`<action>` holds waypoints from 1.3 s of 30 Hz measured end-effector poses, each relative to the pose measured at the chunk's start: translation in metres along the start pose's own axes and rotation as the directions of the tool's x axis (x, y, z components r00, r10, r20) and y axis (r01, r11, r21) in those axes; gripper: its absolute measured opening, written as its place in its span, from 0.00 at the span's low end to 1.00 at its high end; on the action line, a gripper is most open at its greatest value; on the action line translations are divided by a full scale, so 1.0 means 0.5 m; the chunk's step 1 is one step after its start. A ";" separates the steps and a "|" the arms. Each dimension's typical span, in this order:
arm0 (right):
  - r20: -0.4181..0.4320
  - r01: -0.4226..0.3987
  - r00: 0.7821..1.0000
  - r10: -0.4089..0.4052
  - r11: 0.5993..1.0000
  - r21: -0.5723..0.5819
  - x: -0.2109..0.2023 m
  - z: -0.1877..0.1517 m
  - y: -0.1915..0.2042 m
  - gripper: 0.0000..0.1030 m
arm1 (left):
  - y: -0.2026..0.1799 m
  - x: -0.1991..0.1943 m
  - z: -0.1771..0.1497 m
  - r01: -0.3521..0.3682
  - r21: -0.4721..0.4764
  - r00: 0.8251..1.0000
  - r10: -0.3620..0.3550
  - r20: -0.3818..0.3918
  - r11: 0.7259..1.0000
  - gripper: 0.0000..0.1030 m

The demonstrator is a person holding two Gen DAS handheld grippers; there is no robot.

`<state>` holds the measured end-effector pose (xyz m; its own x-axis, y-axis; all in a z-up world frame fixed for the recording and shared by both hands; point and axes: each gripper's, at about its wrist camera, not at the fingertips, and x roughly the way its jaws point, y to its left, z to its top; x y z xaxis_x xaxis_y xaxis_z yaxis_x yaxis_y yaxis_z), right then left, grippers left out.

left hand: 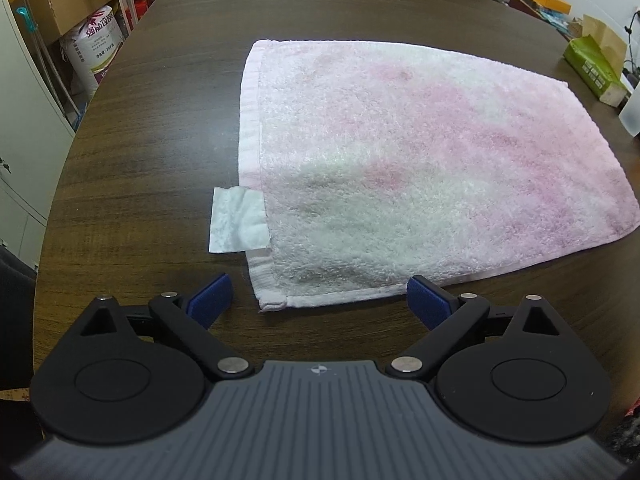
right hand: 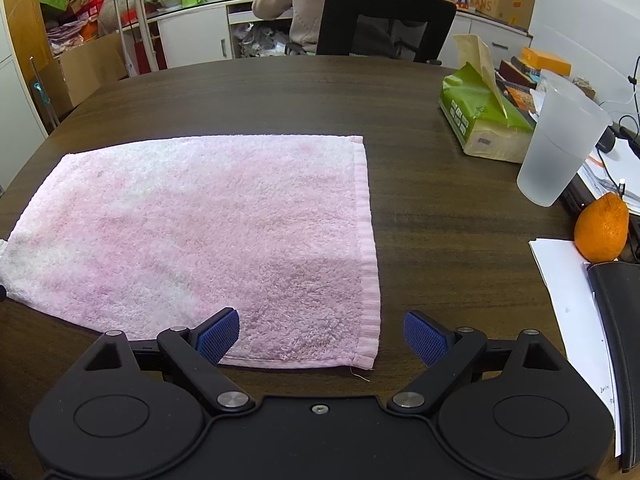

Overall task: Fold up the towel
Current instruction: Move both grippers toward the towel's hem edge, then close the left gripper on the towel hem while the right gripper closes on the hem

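A pink and white towel (left hand: pixel 400 168) lies flat on the dark wooden table (left hand: pixel 152 120). Its white label (left hand: pixel 238 226) sticks out at the left edge. My left gripper (left hand: pixel 318 304) is open and empty, just in front of the towel's near left corner. In the right wrist view the towel (right hand: pixel 208 232) lies spread with its near right corner between the blue pads. My right gripper (right hand: pixel 320 340) is open and empty, its left fingertip (right hand: pixel 218 340) over the towel's near edge.
At the table's right stand a green tissue pack (right hand: pixel 480 116), a frosted plastic cup (right hand: pixel 560 148), an orange (right hand: pixel 602 228), white papers (right hand: pixel 572 312) and a black folder (right hand: pixel 620 320). A person sits on a black chair (right hand: pixel 384 24) beyond the far edge. Boxes and a sack (left hand: pixel 94 48) stand left.
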<state>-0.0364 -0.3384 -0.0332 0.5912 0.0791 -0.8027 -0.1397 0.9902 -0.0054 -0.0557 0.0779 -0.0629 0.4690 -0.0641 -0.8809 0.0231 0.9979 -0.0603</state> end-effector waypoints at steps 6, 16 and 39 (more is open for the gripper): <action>0.005 0.011 1.000 -0.011 1.000 0.016 0.006 -0.004 -0.011 0.87 | -0.010 -0.004 0.002 0.014 0.003 1.000 -0.014 0.001 1.000 0.89; -0.044 -0.018 0.999 0.021 0.998 0.057 0.042 -0.024 -0.029 0.68 | -0.020 -0.003 0.001 -0.016 0.008 1.000 0.016 0.014 1.000 0.86; -0.068 -0.022 0.997 0.026 0.998 0.055 0.063 -0.024 -0.023 0.51 | -0.023 -0.010 0.012 -0.026 -0.018 0.999 0.027 0.027 0.999 0.56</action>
<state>-0.0256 -0.3489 -0.0658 0.5322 0.0965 -0.8411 -0.1090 0.9930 0.0450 -0.0533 0.0670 -0.0549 0.4934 -0.0371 -0.8690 -0.0048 0.9990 -0.0454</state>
